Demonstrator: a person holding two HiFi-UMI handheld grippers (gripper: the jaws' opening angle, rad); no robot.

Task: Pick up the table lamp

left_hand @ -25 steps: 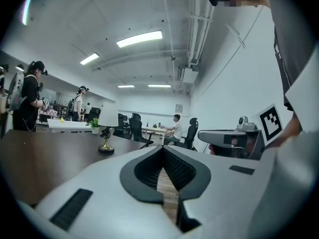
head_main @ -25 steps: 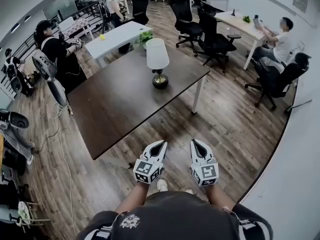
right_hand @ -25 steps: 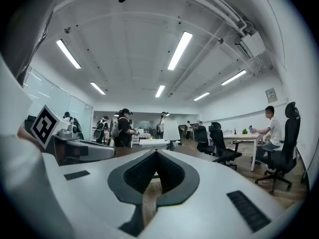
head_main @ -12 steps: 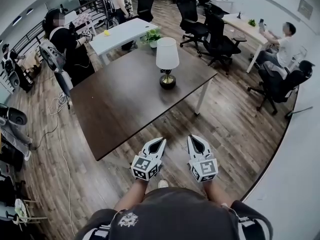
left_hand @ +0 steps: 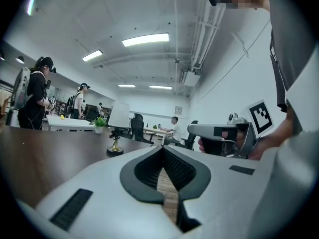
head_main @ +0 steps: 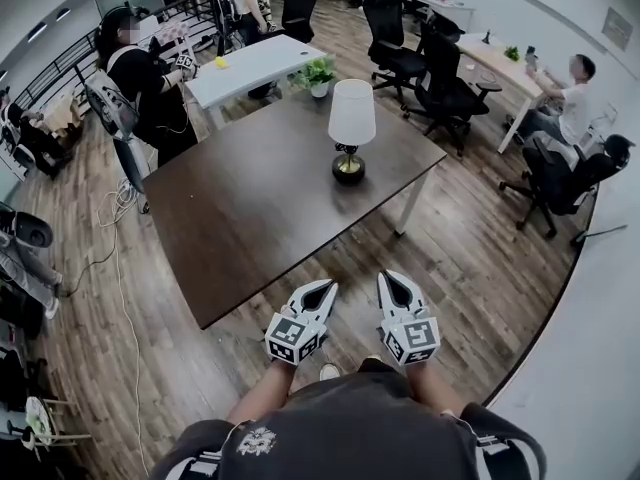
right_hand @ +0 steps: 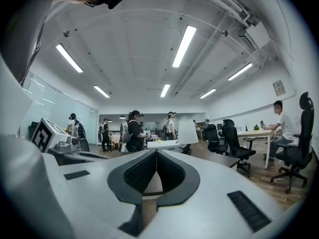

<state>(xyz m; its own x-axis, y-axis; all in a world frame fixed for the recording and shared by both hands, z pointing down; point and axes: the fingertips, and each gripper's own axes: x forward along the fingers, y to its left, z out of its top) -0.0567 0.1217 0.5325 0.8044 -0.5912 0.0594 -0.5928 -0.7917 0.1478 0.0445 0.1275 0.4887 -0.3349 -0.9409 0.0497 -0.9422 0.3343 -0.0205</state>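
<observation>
Though L tool [head_main: 320,288], R tool [head_main: 392,280] closed, table lamp [head_main: 350,128] well ahead.

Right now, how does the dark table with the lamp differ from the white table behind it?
The dark brown table has a dark top, while the white table is plain white. The dark brown table looks larger and lies nearer. The white table looks narrower and sits farther off. The dark brown table bears the table lamp, and the white table bears a small yellow thing. Both have flat rectangular tops and stand on the wooden floor.
</observation>
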